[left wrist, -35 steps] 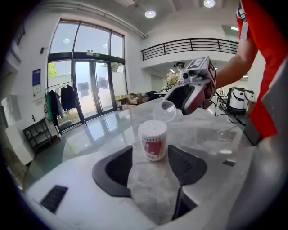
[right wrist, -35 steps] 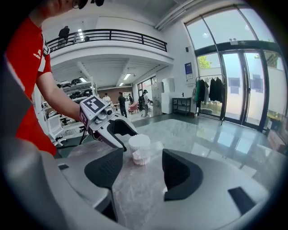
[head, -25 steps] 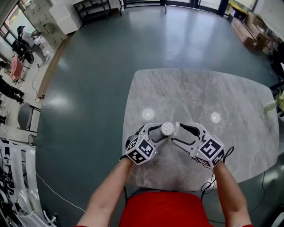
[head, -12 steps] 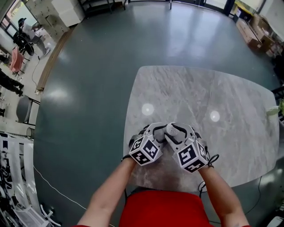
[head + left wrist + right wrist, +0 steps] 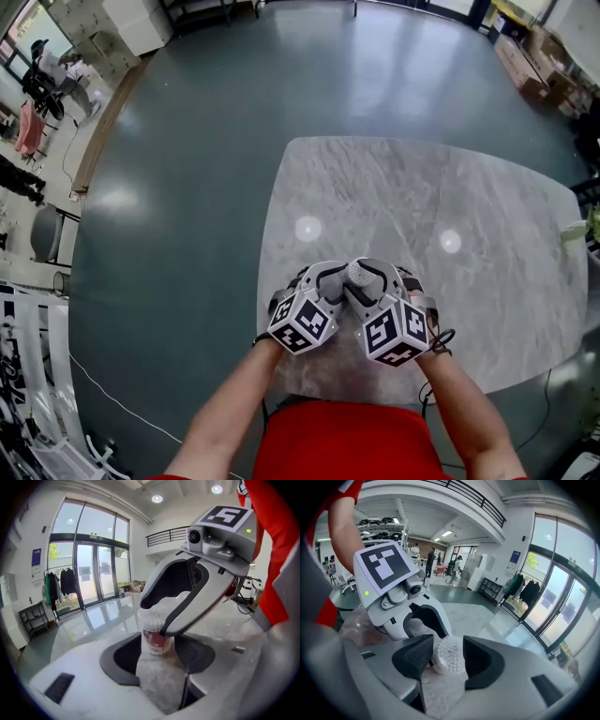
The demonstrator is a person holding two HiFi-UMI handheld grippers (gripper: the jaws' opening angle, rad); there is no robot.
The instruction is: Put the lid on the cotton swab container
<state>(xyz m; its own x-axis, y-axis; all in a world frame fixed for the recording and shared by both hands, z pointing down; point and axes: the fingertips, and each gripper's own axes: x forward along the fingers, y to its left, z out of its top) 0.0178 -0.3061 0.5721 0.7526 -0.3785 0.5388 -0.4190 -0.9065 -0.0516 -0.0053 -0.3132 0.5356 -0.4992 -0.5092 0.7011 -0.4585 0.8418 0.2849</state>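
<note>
A small clear cotton swab container (image 5: 356,273) with a red label (image 5: 153,641) stands on the marble table (image 5: 422,187) near its front edge. My left gripper (image 5: 345,277) is shut on its lower part; in the left gripper view its dark pads (image 5: 123,654) flank the base. My right gripper (image 5: 366,279) reaches over the top from the right. Its jaws are opening, and the swab-filled top (image 5: 449,654) sits between its pads (image 5: 412,656). I cannot make out a clear lid over the swab heads.
The table's front edge runs just below both grippers. Something pale green (image 5: 572,225) lies at the table's right edge. Dark green floor surrounds the table, with people (image 5: 37,75) far off at the left and boxes (image 5: 525,66) at the upper right.
The right gripper has swung in from the right and come over the container's top, meeting the left gripper. The left gripper and container have barely moved.
</note>
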